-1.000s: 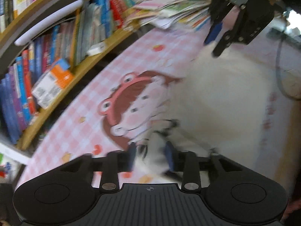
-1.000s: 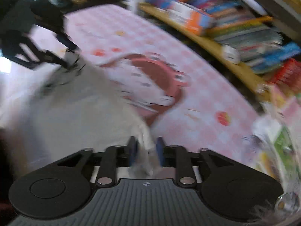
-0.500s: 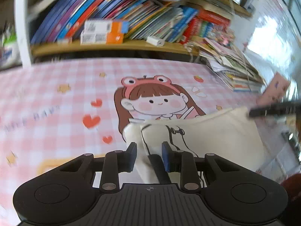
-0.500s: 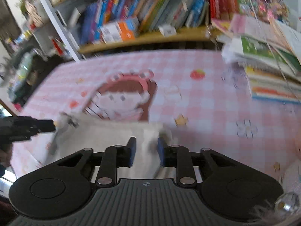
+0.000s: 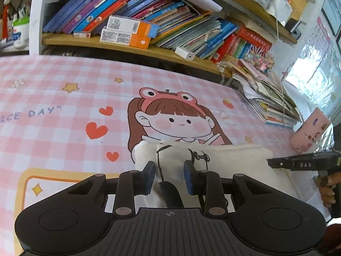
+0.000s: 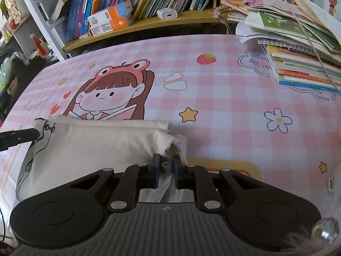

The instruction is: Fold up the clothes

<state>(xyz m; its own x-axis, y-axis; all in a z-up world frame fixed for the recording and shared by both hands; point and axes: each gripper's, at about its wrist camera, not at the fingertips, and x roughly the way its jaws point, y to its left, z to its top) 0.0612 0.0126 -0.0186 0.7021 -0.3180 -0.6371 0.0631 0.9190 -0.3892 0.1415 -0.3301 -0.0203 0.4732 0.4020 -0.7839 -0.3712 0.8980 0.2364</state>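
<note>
At the left end of the cream garment (image 5: 230, 162), my left gripper (image 5: 169, 176) has its fingers (image 5: 149, 177) set narrow around the corner that carries a black line print; cloth fills the gap between them, though I cannot tell for sure that the pads are pressing on it. The garment lies as a long folded band across the pink checked cloth (image 5: 64, 128) on the counter, its far edge just over the lower part of the cartoon girl print (image 5: 174, 121). At the right end, my right gripper (image 6: 165, 171) has just been closing and its fingers (image 6: 155, 170) now pinch a bunched corner of the fabric almost shut. I judge that at least one fold is already laid, since doubled layers show along the far edge. What is left, as I read it, is folding the band shorter and smoothing the crumpled right corner.
</note>
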